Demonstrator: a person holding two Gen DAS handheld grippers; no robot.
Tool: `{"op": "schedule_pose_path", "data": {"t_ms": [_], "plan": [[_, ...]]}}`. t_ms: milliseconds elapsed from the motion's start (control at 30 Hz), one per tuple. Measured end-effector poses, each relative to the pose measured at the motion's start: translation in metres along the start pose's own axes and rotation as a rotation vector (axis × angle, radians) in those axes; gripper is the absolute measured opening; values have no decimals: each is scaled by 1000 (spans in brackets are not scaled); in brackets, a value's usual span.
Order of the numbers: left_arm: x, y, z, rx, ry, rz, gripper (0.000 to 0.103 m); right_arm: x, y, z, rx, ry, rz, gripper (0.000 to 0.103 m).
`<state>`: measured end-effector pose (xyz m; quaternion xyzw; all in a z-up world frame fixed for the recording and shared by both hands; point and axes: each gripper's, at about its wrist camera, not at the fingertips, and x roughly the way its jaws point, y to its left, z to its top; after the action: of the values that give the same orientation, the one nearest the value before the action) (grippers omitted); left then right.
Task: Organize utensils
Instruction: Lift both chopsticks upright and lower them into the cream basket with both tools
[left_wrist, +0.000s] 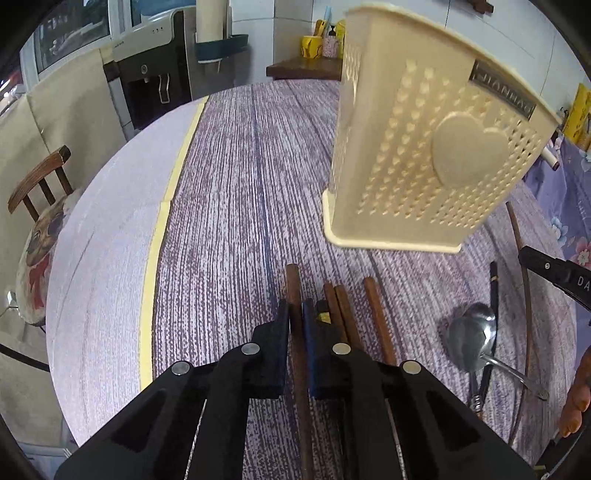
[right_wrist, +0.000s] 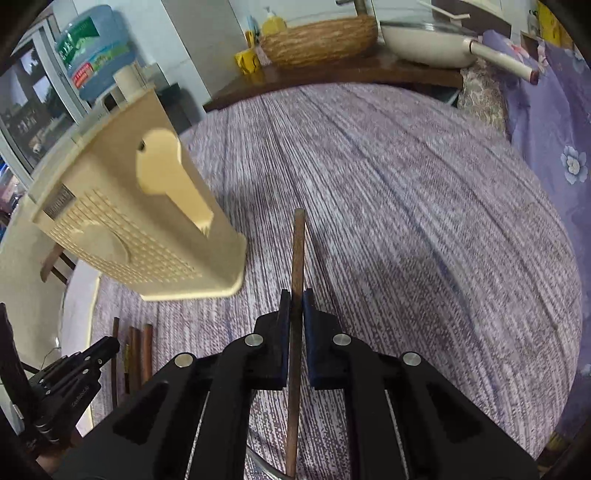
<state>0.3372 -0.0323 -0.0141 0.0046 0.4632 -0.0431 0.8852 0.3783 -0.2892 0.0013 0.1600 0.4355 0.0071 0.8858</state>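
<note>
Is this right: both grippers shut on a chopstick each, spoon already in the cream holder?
Not quite. The spoon lies on the table, not in the holder; the left wrist view shows it. The rest stands: left gripper and right gripper each clamp a chopstick.

Both of my tools are the same matte black plastic build. The left tool (left_wrist: 295, 325) has two angular fingers with dark blue pads (left_wrist: 308, 332) on the inner faces, plus four round silver screw heads across the linkage. The right tool (right_wrist: 294, 314) matches it, same blue pads and silver screws. Seen from the right, the left one has faint embossed lettering I can't read.
</note>
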Motion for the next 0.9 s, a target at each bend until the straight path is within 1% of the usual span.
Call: {"op": "schedule_pose_path", "data": {"t_ms": [167, 333, 433, 533, 667, 900], "plan": [[-31, -5, 12, 19, -97, -33, 8, -32, 7, 10, -37, -94, 46, 8], [-77, 0, 24, 14, -208, -72, 8, -83, 17, 18, -104, -220, 64, 8], [-105, 1, 28, 14, -274, -92, 8, -112, 21, 22, -133, -267, 88, 8], [-122, 3, 30, 14, -321, -103, 8, -131, 24, 23, -162, -285, 100, 8], [-134, 6, 31, 19, -367, -88, 8, -144, 26, 21, -185, -293, 114, 7], [-142, 11, 29, 22, -388, -92, 8, -158, 30, 19, -215, -305, 118, 7]]}}
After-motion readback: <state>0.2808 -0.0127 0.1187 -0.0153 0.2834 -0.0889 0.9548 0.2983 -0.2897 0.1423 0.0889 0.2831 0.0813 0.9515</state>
